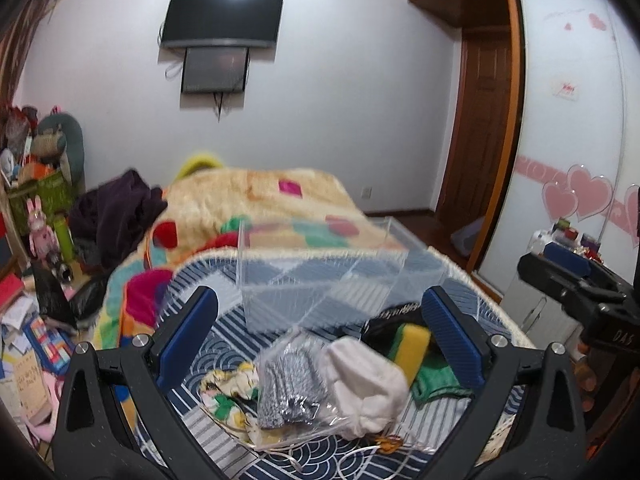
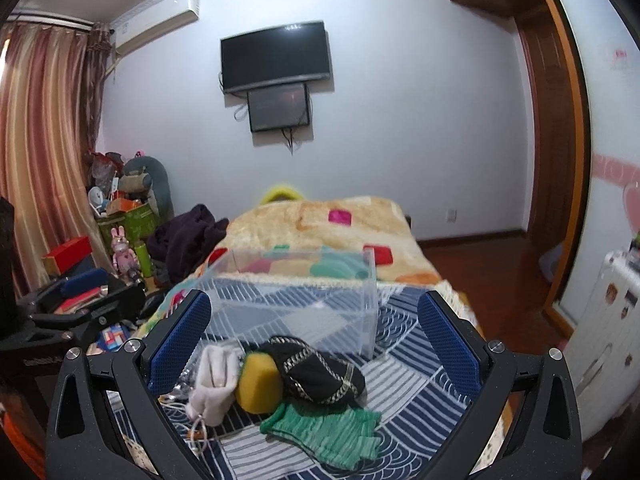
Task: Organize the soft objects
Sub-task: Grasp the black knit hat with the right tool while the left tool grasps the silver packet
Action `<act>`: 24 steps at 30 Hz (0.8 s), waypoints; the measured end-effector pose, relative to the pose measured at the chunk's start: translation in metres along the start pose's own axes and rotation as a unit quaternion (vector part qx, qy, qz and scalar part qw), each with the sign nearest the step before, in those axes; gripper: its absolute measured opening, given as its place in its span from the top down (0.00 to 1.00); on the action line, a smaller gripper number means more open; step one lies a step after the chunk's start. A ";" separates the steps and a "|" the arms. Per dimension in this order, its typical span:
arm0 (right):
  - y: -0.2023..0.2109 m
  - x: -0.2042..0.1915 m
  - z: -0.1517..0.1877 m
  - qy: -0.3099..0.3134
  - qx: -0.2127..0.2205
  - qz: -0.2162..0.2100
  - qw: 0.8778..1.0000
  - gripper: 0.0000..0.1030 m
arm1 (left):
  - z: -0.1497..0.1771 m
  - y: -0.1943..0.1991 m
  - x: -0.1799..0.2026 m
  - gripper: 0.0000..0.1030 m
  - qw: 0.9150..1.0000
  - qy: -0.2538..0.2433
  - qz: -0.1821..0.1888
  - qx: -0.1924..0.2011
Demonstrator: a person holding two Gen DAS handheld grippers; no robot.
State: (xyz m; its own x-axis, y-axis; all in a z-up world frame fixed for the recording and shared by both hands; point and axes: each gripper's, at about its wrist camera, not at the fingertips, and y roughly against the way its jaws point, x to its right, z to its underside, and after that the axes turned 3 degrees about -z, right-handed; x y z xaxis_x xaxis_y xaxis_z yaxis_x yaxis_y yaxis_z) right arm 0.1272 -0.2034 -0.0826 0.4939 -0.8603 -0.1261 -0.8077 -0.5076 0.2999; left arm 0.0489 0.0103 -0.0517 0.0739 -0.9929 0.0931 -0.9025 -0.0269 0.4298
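A clear plastic box (image 1: 320, 280) (image 2: 304, 300) stands empty on the blue patterned mat. In front of it lies a pile of soft things: a white cloth (image 1: 368, 388) (image 2: 214, 384), a yellow sponge (image 1: 412, 350) (image 2: 258, 386), a black pouch with gold trim (image 2: 320, 372), a green knit glove (image 2: 332, 428) (image 1: 436, 380), and a clear bag with grey fabric (image 1: 292, 392). My left gripper (image 1: 320, 340) is open above the bag and white cloth. My right gripper (image 2: 316, 344) is open above the sponge and black pouch. Both hold nothing.
The mat (image 2: 420, 380) lies on a bed with a beige patchwork blanket (image 1: 260, 196). A dark garment (image 1: 116, 212) lies at the bed's left. Cluttered shelves and toys (image 2: 124, 220) stand left; wardrobe (image 1: 568, 120) and door right.
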 end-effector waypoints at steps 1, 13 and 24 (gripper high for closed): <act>-0.003 0.002 0.002 -0.002 -0.004 0.000 1.000 0.00 | 0.003 -0.006 -0.002 0.00 1.000 0.004 0.003 -0.012; -0.038 0.016 0.029 -0.023 -0.087 -0.015 0.996 0.10 | 0.036 -0.053 0.004 0.10 0.994 0.014 0.045 -0.095; -0.065 0.022 0.047 -0.035 -0.148 -0.045 0.987 0.41 | 0.051 -0.073 0.019 0.33 0.987 -0.002 0.087 -0.134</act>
State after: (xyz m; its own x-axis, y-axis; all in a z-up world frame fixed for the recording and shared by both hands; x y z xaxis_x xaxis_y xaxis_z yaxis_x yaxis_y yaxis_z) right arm 0.1752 -0.1917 -0.1492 0.5271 -0.8190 -0.2266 -0.6272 -0.5549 0.5466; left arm 0.0950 -0.0128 -0.1268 -0.0741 -0.9801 0.1841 -0.7565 0.1755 0.6300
